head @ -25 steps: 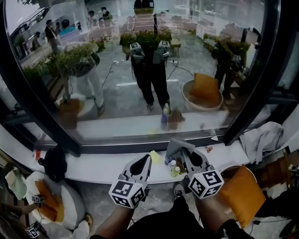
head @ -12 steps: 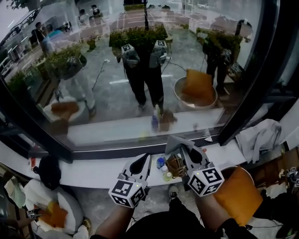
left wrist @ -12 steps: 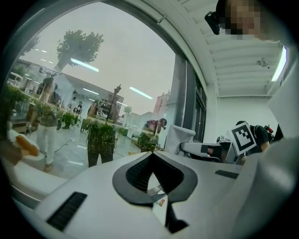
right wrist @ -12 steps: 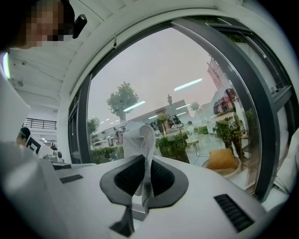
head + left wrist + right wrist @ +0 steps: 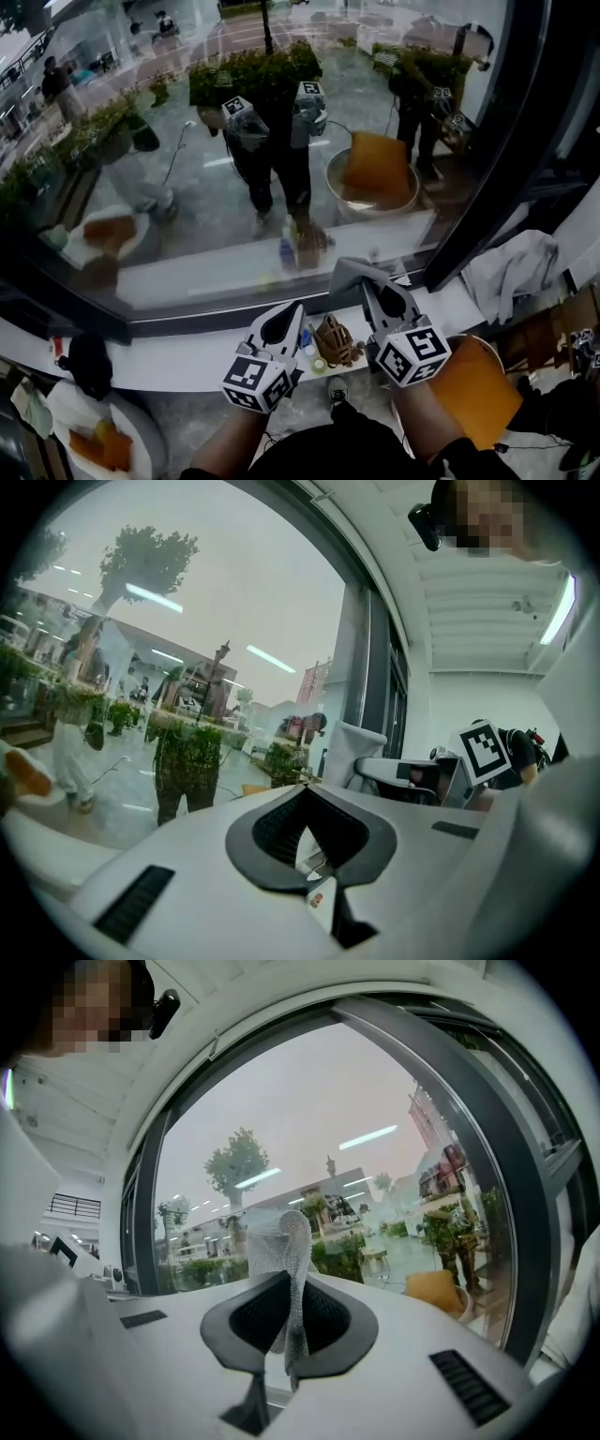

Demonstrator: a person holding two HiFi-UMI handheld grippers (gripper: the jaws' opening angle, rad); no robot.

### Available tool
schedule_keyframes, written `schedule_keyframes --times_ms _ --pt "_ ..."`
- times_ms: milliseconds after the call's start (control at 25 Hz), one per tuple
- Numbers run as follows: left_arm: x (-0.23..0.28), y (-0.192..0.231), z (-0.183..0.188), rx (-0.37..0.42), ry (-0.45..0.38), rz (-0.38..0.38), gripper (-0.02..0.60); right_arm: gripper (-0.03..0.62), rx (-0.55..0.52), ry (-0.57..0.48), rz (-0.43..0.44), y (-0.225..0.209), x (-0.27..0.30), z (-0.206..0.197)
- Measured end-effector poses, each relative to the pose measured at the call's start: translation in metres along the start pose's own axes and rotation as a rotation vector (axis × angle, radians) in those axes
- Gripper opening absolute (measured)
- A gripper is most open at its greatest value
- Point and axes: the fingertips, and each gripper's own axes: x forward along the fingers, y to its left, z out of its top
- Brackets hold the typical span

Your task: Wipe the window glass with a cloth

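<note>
Right claw (image 5: 373,286) is clamped shut on the grey cloth (image 5: 351,273). In the right gripper view the cloth (image 5: 284,1241) stands up between the closed pads of the right claw (image 5: 289,1309), its mesh weave visible, with a folded top above the tips.

Left claw (image 5: 290,317) has its pads together and nothing between them; the left gripper view confirms it, left claw (image 5: 307,810) empty. It sits at 9 o'clock of the right claw, just beside it, slightly lower in the head view.

Window glass (image 5: 234,141) fills 12 o'clock, with reflections of the person and both claws in it. The cloth's tip is at the bottom edge of the glass, over the dark lower frame (image 5: 281,305). Can't tell if it touches the glass.

The white sill (image 5: 169,354) runs below the frame. On it, between the two claws, are a brown woven item (image 5: 336,339) and a small bottle (image 5: 310,353) at its 9 o'clock. A black object (image 5: 89,361) is on the sill far at 9 o'clock. An orange cushion (image 5: 478,384) is at 4 o'clock of the right claw, and a white garment (image 5: 511,267) at 3 o'clock.
</note>
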Motion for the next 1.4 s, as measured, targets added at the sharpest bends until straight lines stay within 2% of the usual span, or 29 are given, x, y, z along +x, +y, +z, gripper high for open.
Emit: schedule_keyframes --times_ms 800,1160,1400 --pt "0.162 -0.060 0.013 0.044 0.020 -0.082 0.008 0.041 -0.048 -0.104 -0.104 -0.182 0.056 0.081" --pt "0.180 -0.059 0.020 0.052 0.036 -0.090 0.008 0.041 -0.092 -0.138 -0.158 -0.214 0.088 0.110" --pt "0.185 -0.050 0.025 0.062 0.035 -0.091 0.008 0.041 -0.105 -0.130 -0.182 -0.222 0.112 0.113"
